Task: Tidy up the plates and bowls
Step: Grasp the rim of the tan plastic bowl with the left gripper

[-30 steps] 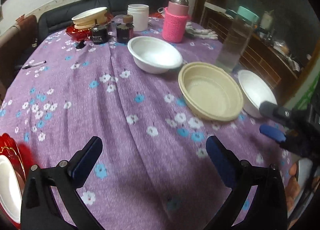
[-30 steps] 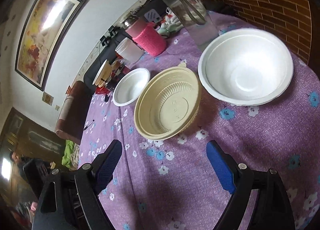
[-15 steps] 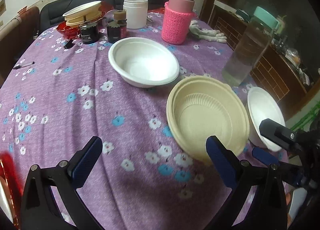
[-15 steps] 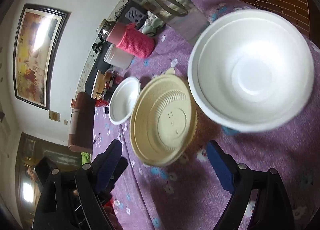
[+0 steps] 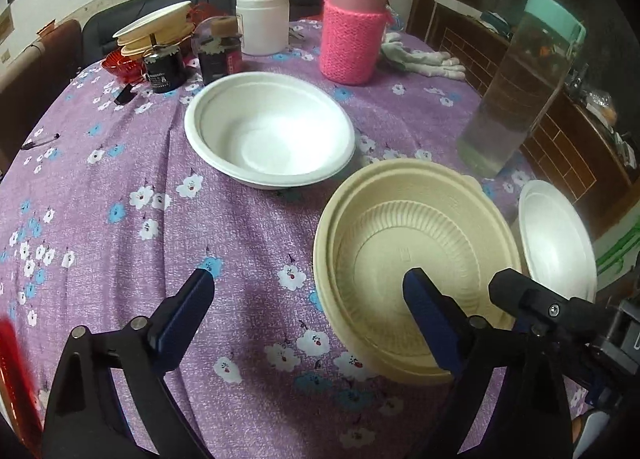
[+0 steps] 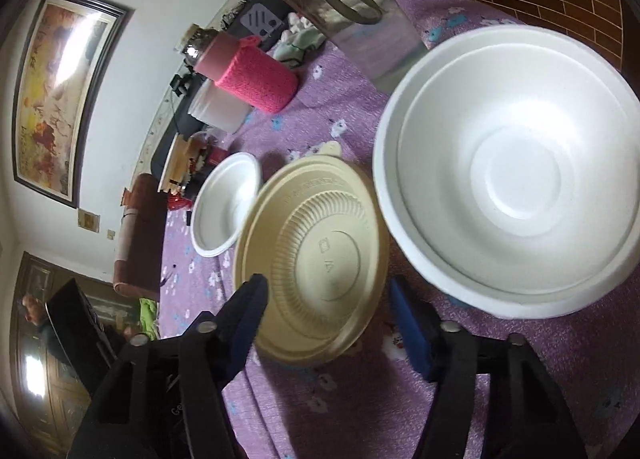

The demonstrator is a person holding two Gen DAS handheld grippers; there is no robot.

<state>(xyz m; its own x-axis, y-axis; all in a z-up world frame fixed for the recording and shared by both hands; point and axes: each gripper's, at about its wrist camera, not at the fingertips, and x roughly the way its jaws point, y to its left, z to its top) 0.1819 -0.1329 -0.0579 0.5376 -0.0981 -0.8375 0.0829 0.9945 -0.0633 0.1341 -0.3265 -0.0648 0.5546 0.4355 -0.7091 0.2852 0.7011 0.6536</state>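
A beige ribbed bowl sits on the purple flowered tablecloth, with a white bowl behind it and another white bowl at the right edge. My left gripper is open, its right finger over the beige bowl's near rim. In the right wrist view my right gripper is open around the near part of the beige bowl. The big white bowl lies to its right and the small white bowl beyond.
A pink-sleeved flask, a white jar, two dark jars, stacked plates and white gloves stand at the back. A tall clear bottle stands beside the bowls. A red plate edge shows at the left.
Both grippers have moved forward toward the bowls. The beige bowl now lies between the right gripper's fingers and under the left gripper's right finger. The bowls have not moved.
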